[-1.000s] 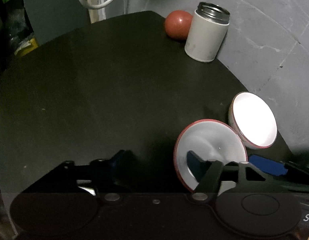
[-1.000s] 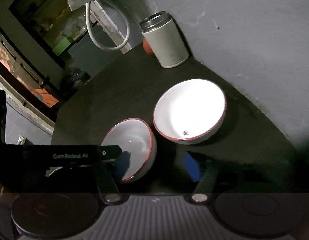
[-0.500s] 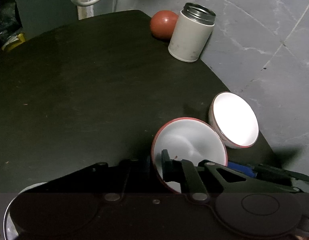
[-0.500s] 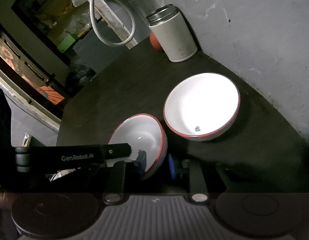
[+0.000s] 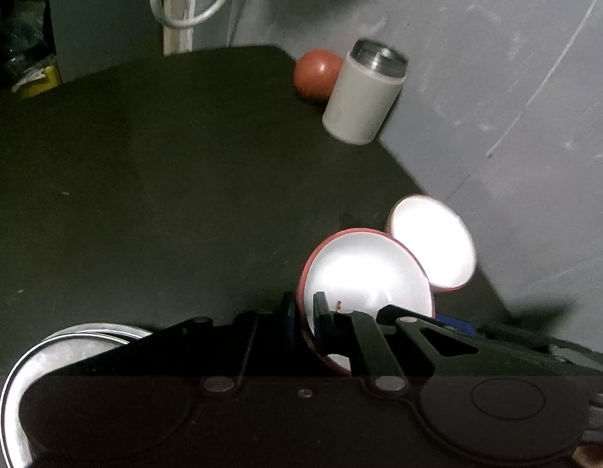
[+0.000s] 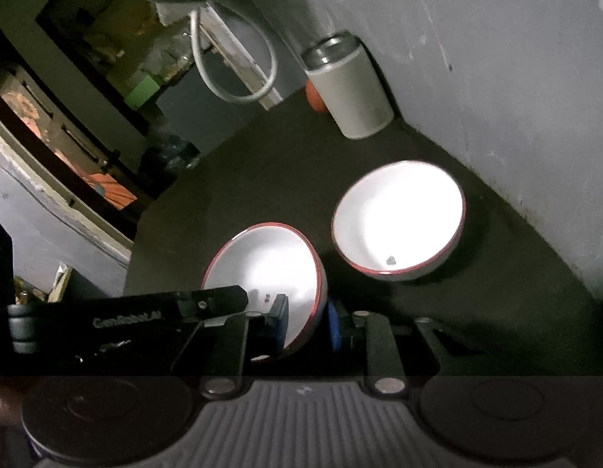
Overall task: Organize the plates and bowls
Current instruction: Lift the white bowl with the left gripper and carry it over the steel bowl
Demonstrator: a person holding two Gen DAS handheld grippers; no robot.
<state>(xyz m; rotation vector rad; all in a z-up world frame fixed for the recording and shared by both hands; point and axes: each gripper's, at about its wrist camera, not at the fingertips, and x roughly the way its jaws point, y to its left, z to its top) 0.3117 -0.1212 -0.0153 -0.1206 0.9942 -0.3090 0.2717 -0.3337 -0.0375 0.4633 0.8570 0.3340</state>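
Observation:
A white bowl with a red rim (image 5: 364, 273) (image 6: 270, 261) is tilted on edge on the black table (image 5: 145, 195). My left gripper (image 5: 304, 312) is shut on its near rim, one finger inside and one outside. My right gripper (image 6: 307, 318) is shut on the same bowl's rim from the other side, and its blue pad (image 5: 453, 323) shows behind the bowl in the left wrist view. A second red-rimmed white bowl (image 5: 434, 241) (image 6: 399, 214) sits upright just beyond, close to the first; I cannot tell whether they touch.
A silver metal plate (image 5: 67, 347) lies at the near left, partly under my left gripper. A white canister with a metal top (image 5: 364, 97) and a red ball (image 5: 315, 78) stand at the far corner by the grey wall (image 5: 516, 117). A white hose (image 5: 192, 0) hangs behind.
Both grippers went from open to shut on the near bowl's rim. That bowl has tipped up further, and the silver plate has come into the left wrist view.

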